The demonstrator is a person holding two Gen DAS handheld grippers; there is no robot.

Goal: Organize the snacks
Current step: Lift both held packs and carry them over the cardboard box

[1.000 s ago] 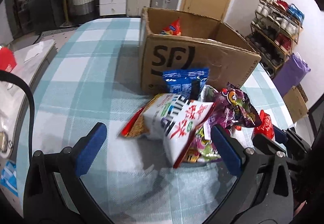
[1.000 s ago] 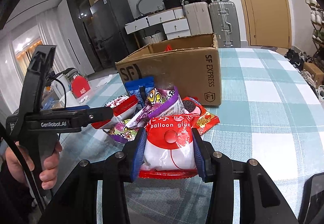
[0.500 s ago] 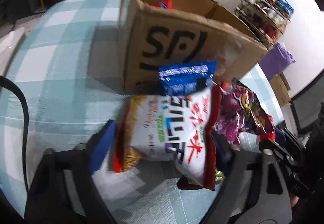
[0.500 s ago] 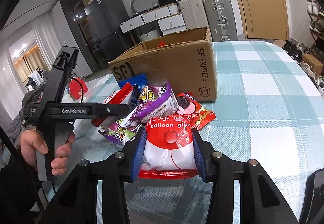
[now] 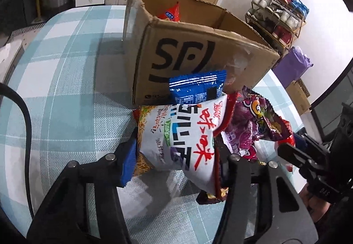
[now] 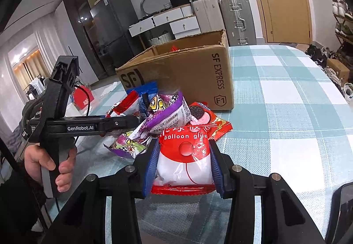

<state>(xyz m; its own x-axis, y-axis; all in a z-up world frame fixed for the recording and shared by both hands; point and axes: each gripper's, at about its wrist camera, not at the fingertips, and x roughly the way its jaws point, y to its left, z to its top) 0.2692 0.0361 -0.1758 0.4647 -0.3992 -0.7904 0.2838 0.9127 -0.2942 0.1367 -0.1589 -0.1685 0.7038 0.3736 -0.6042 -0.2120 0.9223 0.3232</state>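
My left gripper (image 5: 174, 151) is shut on a white and red noodle packet (image 5: 183, 133) at the front of the snack pile. Behind it lie a blue packet (image 5: 196, 87) and a purple packet (image 5: 253, 124), against the open SF cardboard box (image 5: 187, 56), which holds an orange-red packet (image 5: 171, 12). My right gripper (image 6: 184, 160) is shut on a red and white "balloon glue" packet (image 6: 184, 155). In the right wrist view the left gripper (image 6: 130, 121) reaches into the pile beside the purple packet (image 6: 167, 113), in front of the box (image 6: 187, 72).
The table has a blue and white checked cloth (image 6: 286, 111). A red Oreo packet (image 6: 205, 118) lies by the box. A red bag (image 6: 82, 98) stands at the table's left. Suitcases, drawers and a shoe rack (image 5: 278, 14) stand beyond the table.
My left gripper moved forward into the pile and closed on the noodle packet, which was lying loose a second ago. My right gripper still holds the balloon glue packet in place.
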